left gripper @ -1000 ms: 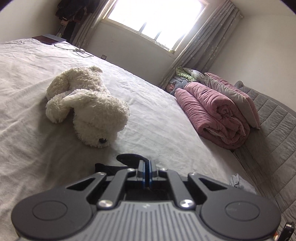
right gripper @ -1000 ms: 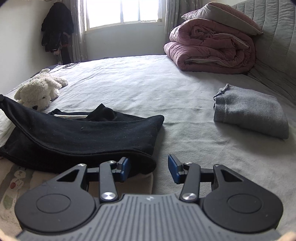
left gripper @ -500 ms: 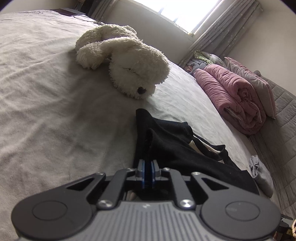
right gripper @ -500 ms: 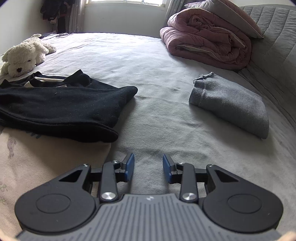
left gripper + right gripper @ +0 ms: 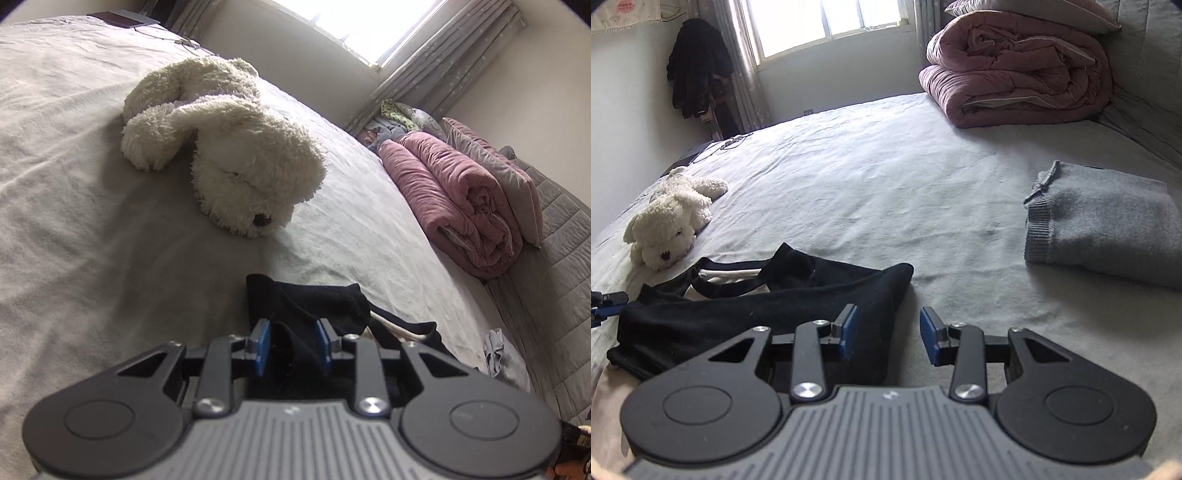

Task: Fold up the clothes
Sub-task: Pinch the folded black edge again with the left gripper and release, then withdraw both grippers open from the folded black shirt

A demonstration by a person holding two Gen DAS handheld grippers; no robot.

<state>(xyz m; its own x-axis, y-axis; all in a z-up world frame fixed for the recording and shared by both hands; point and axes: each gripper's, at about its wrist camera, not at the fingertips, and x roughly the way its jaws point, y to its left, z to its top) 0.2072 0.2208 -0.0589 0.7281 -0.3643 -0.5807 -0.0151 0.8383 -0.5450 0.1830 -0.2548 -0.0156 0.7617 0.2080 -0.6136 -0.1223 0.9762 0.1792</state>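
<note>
A black garment (image 5: 325, 302) with a white-trimmed neckline lies in a loose fold on the grey bed sheet (image 5: 74, 221). My left gripper (image 5: 292, 339) sits low over its near corner. Its jaws are opening, and a ridge of the black cloth stands between the blue pads without being pinched. In the right wrist view the same garment (image 5: 757, 314) spreads to the left. My right gripper (image 5: 889, 328) hovers at its right end with its jaws opening. Its left finger is over the cloth edge, and nothing is gripped.
A white plush dog (image 5: 240, 162) lies just beyond the garment. A folded grey sweater (image 5: 1108, 236) rests to the right, near the quilted headboard. A rolled pink quilt (image 5: 1015, 66) with a pillow sits at the far end. Dark clothes (image 5: 698, 70) hang by the window.
The left gripper has sunk to the bed with the black cloth and its shut jaws have parted. The lifted garment now lies on the sheet. The right gripper shifted along the garment's edge.
</note>
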